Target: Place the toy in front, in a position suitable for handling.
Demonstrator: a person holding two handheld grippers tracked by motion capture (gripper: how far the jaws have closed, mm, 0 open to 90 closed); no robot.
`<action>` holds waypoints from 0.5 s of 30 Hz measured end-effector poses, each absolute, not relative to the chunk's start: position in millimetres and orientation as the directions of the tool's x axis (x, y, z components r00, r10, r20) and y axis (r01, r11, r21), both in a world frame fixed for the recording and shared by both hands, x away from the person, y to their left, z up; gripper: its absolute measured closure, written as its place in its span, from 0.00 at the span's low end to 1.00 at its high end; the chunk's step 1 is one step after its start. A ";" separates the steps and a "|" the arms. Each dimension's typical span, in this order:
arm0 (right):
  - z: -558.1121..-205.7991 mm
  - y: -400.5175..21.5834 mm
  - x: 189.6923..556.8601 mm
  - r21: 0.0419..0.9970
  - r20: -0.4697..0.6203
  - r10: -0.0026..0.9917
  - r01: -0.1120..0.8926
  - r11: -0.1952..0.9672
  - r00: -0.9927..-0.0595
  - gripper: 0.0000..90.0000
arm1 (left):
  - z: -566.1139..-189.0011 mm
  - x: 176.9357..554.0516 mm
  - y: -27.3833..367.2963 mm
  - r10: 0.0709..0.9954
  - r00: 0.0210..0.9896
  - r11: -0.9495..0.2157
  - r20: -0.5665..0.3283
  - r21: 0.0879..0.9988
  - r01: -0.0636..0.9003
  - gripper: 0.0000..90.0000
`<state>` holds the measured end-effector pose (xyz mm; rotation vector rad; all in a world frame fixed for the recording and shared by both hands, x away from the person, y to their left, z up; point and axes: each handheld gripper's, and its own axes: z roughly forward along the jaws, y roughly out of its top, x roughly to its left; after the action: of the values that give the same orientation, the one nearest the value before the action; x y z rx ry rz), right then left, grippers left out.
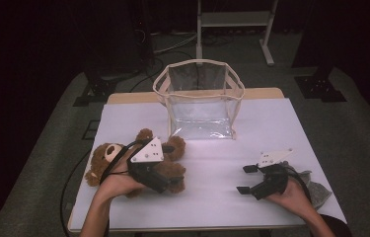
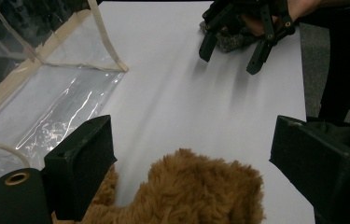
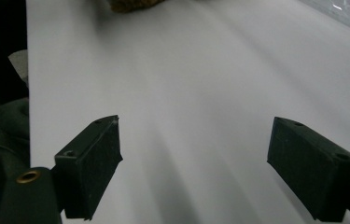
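Table (image 1: pixel 271 123) with white cover, largest thing here; at its far edge stands a clear plastic bag (image 1: pixel 200 101) with cream trim, mouth open upward. Teddy bear (image 1: pixel 111 158), brown plush, lies on the near-left part of the table, just in front and to the left of the bag, not touching it as far as I can tell. Left gripper (image 1: pixel 172 165) sits over the bear's body; in the left gripper view its 2 jaws stand wide apart with a furry limb (image 2: pixel 196 186) between them, pads not pressing. Right gripper (image 1: pixel 245 178) rests at near right, jaws apart over bare cover, nothing between. Small grey cloth (image 1: pixel 318 190) lies beside the right hand. Judgement: bear is light, soft, squashy, not fragile, fur gives good friction; pinch deep on a limb or the torso, since fluff alone may slip out.
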<state>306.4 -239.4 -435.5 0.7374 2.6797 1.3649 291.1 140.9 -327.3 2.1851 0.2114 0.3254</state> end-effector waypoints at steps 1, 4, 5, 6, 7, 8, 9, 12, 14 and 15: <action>-433.7 -236.8 305.5 0.779 0.167 0.423 0.383 0.496 -0.890 0.18 | -327.1 291.2 143.0 0.268 0.951 -0.584 0.153 0.811 0.034 0.14; -427.3 -226.1 304.2 0.793 0.163 0.390 0.356 0.494 -0.906 0.18 | -327.9 290.9 148.0 0.269 0.953 -0.568 0.138 0.822 0.041 0.13; -424.9 -221.7 304.0 0.799 0.163 0.378 0.347 0.491 -0.911 0.18 | -329.3 290.1 153.7 0.263 0.956 -0.553 0.132 0.833 0.037 0.12; -422.4 -216.9 304.3 0.805 0.162 0.364 0.336 0.488 -0.917 0.18 | -329.6 289.5 155.8 0.265 0.956 -0.550 0.130 0.835 0.039 0.12; -420.5 -213.1 304.6 0.808 0.161 0.356 0.330 0.488 -0.921 0.18 | -329.5 289.1 159.0 0.266 0.955 -0.548 0.131 0.835 0.038 0.11; -417.6 -207.8 305.1 0.812 0.156 0.344 0.319 0.489 -0.926 0.18 | -328.7 288.4 162.5 0.269 0.954 -0.547 0.131 0.836 0.040 0.11; -414.6 -202.1 305.7 0.818 0.156 0.331 0.310 0.485 -0.931 0.18 | -327.7 287.6 166.0 0.270 0.954 -0.547 0.131 0.836 0.040 0.10; -405.0 -182.7 308.4 0.832 0.152 0.283 0.278 0.481 -0.947 0.18 | -322.2 284.1 177.3 0.279 0.949 -0.554 0.148 0.832 0.033 0.09; -397.9 -167.6 310.3 0.838 0.151 0.247 0.256 0.482 -0.957 0.18 | -319.3 282.5 183.7 0.287 0.945 -0.552 0.155 0.833 0.031 0.09; -394.4 -159.8 311.3 0.841 0.149 0.229 0.245 0.483 -0.962 0.18 | -317.7 281.7 187.6 0.294 0.943 -0.555 0.158 0.831 0.034 0.09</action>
<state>311.3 -159.8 -394.4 0.4342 2.7190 1.5465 281.7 187.6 -317.7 2.1408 0.2320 0.3461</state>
